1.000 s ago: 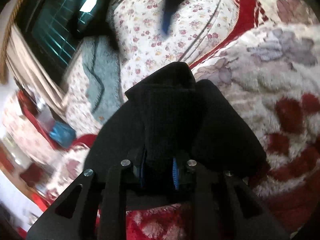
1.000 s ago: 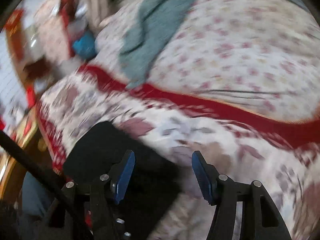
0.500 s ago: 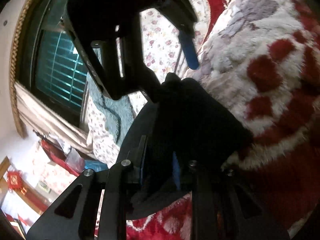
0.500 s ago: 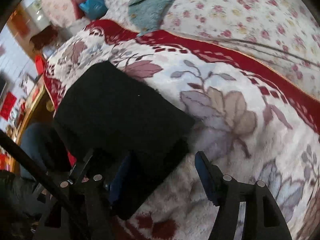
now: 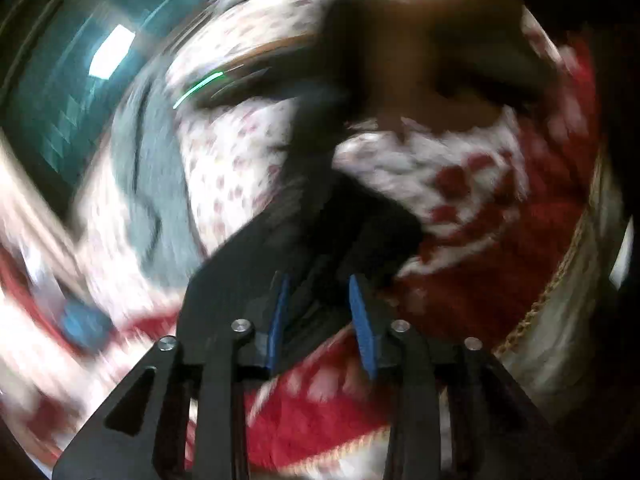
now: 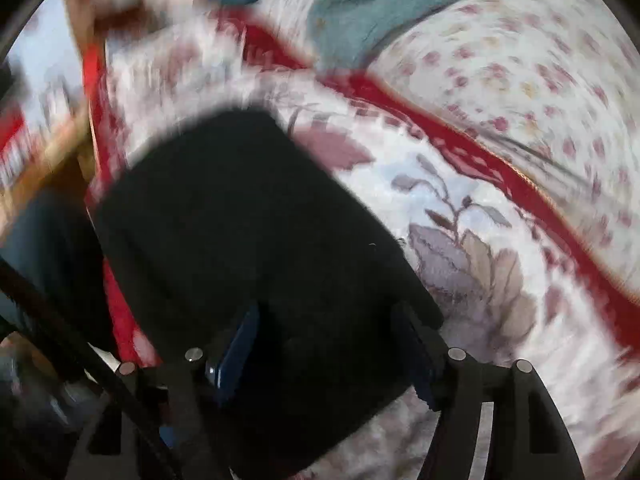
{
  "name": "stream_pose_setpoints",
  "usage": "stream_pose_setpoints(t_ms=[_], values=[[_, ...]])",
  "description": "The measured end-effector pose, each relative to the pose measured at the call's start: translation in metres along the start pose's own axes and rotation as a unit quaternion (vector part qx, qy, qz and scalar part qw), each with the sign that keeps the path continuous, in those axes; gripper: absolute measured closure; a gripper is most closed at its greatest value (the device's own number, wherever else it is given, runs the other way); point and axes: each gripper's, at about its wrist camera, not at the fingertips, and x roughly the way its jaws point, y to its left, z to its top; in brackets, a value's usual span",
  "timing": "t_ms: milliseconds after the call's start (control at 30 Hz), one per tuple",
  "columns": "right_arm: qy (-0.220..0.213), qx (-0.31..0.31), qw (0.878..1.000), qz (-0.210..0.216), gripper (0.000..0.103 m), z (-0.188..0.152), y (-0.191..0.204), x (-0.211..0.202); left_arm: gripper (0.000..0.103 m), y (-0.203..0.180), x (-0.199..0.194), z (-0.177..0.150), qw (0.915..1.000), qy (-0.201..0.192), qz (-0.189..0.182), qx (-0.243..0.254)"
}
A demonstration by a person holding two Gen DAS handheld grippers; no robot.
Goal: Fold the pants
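The pants (image 6: 248, 240) are lying as a compact black bundle at lower left of the right wrist view, so the fold is probably nearing its end. The right gripper (image 6: 324, 344) is straddling them, released. The left gripper (image 5: 318, 312) is gripping black cloth at lower centre; letting go is likely next.

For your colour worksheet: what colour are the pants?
Black pants; clearest in the right wrist view.

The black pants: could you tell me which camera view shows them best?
The right wrist view: the black pants lie there as a broad folded slab on the floral blanket. The left wrist view shows only a blurred dark strip.
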Motion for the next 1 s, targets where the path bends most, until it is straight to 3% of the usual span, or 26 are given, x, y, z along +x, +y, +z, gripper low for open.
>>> stream_pose_setpoints(t_ms=[100, 233, 300, 333, 400, 433, 500, 633, 733, 900, 1000], values=[[-0.031, 0.014, 0.999, 0.009, 0.037, -0.014, -0.001, -0.005, 0.070, 0.067, -0.002, -0.003, 0.9921, 0.032, -0.030, -0.117], [-0.047, 0.011, 0.999, -0.004, 0.035, -0.018, 0.002, -0.004, 0.066, 0.151, 0.035, 0.006, 0.9631, 0.085, -0.042, -0.252], [-0.048, 0.018, 0.999, -0.006, 0.035, -0.017, 0.001, -0.002, 0.064, 0.172, 0.064, 0.010, 0.9505, 0.120, -0.046, -0.283], [-0.047, 0.018, 0.999, -0.009, 0.035, -0.017, 0.002, -0.002, 0.064, 0.179, 0.082, 0.009, 0.9401, 0.145, -0.054, -0.304], [-0.039, 0.020, 0.999, -0.014, 0.035, -0.016, 0.005, -0.001, 0.063, 0.169, 0.112, -0.005, 0.9188, 0.201, -0.110, -0.321], [-0.033, 0.020, 0.999, -0.019, 0.035, -0.016, 0.006, -0.003, 0.059, 0.154, 0.127, -0.015, 0.9121, 0.233, -0.125, -0.313], [-0.018, 0.011, 0.999, -0.035, 0.035, -0.013, 0.012, -0.003, 0.058, 0.140, 0.123, -0.022, 0.9175, 0.222, -0.119, -0.308], [-0.004, 0.008, 0.998, -0.056, 0.035, -0.012, 0.017, -0.003, 0.056, 0.143, 0.122, -0.030, 0.9034, 0.227, -0.138, -0.337], [0.000, 0.012, 0.998, -0.061, 0.035, -0.012, 0.016, -0.003, 0.054, 0.144, 0.128, -0.034, 0.9078, 0.225, -0.136, -0.327], [0.016, 0.016, 0.997, -0.077, 0.035, -0.017, 0.019, -0.012, 0.055, 0.172, 0.138, -0.033, 0.9031, 0.224, -0.146, -0.336], [0.057, 0.075, 0.995, -0.044, 0.035, -0.011, 0.003, -0.022, 0.055, 0.209, 0.129, -0.023, 0.9024, 0.187, -0.124, -0.368]])
